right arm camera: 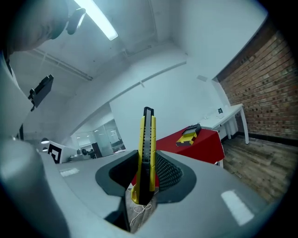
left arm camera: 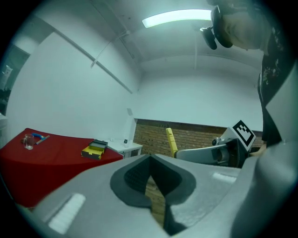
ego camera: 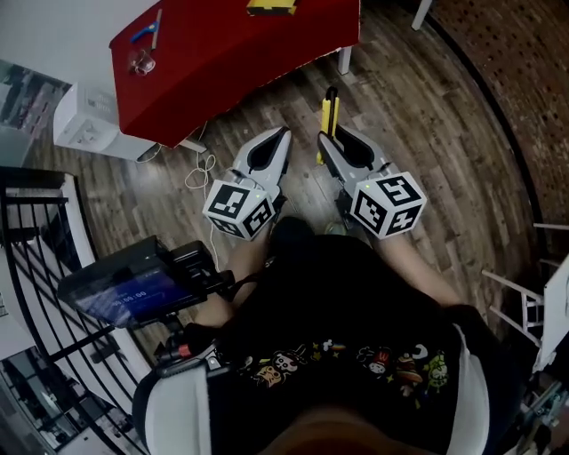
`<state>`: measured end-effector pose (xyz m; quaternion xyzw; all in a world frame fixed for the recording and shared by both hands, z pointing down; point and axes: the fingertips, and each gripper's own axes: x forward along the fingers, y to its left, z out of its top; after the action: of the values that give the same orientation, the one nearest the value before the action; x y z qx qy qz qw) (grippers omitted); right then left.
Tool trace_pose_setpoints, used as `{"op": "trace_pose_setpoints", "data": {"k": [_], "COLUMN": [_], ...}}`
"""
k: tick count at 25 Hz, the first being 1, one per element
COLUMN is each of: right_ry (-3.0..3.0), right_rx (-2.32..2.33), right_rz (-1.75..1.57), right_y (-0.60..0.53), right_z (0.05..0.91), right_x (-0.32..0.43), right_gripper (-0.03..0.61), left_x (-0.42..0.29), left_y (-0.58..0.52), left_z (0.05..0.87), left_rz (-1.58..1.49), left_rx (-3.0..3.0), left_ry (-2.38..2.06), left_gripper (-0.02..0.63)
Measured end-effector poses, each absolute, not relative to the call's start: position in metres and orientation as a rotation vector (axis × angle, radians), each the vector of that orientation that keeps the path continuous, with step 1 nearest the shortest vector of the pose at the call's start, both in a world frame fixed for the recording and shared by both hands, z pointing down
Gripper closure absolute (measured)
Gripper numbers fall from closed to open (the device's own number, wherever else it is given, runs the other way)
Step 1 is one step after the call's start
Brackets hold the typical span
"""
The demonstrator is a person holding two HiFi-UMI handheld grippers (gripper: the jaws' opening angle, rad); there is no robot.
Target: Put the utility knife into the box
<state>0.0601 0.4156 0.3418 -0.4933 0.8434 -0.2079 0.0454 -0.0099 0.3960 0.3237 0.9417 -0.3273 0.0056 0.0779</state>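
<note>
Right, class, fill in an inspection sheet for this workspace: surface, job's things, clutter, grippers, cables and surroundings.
Surface: red-covered table, ahead of the person.
Job's things: yellow-and-black utility knife, upright between the right jaws; yellow-and-black box on the table.
Clutter: clear glass and blue pen-like item on the table.
Grippers: right hand-held gripper shut on the knife; left hand-held gripper shut, empty.
Cables: white cable on the floor beside the table.
Surroundings: wooden plank floor, brick wall, black metal railing.
</note>
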Motion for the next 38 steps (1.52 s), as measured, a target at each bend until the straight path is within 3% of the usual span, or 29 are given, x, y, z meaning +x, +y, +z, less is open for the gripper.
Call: {"op": "trace_pose_setpoints", "data": {"k": [13, 30, 38], "right_ry": [2.582, 2.455, 2.403], "right_rx": [-1.545, -1.796, -1.869], "right_rz": [-0.772, -0.889, -0.961], "right_y": [0.268, -0.203, -0.243], "right_z": [0.389, 0.402, 0.427], "right_x": [0.073, 0.021, 0.042], "right_gripper": [0.440, 0.440, 0.440], "left_x": [0.005, -0.020, -0.013], "left_y": [0.241, -0.242, -0.274], "left_z": [0.359, 0.365, 0.378], "left_rz": [0.036, 0.106, 0.169], "left_rx": [2.782, 2.802, 2.796], "left_ry": [-0.919, -0.600, -0.591], "left_gripper": [0.614, 0.614, 0.614]}}
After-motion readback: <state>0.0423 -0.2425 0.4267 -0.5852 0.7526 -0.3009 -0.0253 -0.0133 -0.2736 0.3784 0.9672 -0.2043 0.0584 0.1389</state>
